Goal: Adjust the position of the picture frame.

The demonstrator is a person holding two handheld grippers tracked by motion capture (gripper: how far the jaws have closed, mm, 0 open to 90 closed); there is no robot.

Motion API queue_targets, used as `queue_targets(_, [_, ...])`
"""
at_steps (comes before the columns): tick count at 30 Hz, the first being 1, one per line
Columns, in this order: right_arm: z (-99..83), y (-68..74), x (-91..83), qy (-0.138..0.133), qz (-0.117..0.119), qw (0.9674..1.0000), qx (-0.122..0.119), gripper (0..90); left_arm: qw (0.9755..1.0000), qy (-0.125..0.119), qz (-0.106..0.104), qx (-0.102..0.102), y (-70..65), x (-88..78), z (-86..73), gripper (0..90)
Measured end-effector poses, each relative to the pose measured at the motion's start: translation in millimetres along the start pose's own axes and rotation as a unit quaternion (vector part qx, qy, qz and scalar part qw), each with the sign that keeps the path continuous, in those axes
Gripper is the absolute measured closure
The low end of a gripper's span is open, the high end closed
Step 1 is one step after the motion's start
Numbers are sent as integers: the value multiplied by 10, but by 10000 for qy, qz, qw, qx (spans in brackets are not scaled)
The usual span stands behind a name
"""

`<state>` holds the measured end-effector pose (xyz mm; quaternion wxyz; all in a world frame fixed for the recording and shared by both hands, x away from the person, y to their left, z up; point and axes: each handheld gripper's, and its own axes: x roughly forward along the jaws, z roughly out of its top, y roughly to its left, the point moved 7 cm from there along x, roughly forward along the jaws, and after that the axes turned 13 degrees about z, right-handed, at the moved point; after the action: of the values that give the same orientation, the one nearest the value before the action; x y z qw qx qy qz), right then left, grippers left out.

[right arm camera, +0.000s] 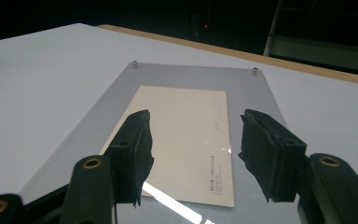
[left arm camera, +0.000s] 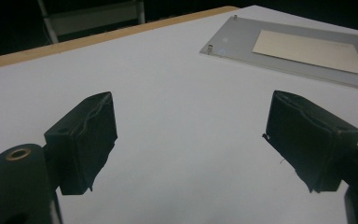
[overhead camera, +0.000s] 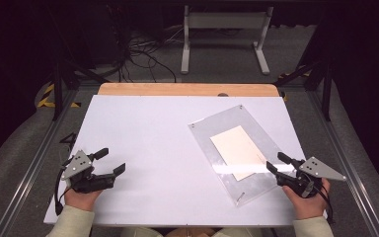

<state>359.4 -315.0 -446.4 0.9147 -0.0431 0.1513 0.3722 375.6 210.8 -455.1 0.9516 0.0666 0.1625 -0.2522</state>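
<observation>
Clear acrylic frame [overhead camera: 237, 148] lies before the open right gripper [overhead camera: 275, 163].

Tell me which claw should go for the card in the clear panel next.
The right claw. It hangs open at the clear panel's near edge, jaws aimed at the cream card. The left claw, also open, sits far across the bare white table.
</observation>
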Motion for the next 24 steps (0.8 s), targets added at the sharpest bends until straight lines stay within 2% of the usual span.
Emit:
queue_targets(11, [26, -130, -154, -76, -267, 9996, 100, 450, 10000, 47, 11, 43, -12, 20, -8, 171])
queue_targets(16, [21, -129, -166, -39, -270, 9995, 142, 460, 9999, 76, 11, 79, -16, 22, -11, 171])
queue_targets(19, [27, -151, -184, 55, -462, 9988, 140, 468, 10000, 54, 4, 44, -16, 16, -10, 172])
queue_targets(22, [31, -237, -267, 52, -701, 9975, 117, 469, 9999, 106, -4, -1, -5, 34, -30, 173])
queue_targets(24, [19, -318, -330, -29, -842, 9960, 292, 468, 9999, 129, 14, -27, 3, 44, -33, 174])
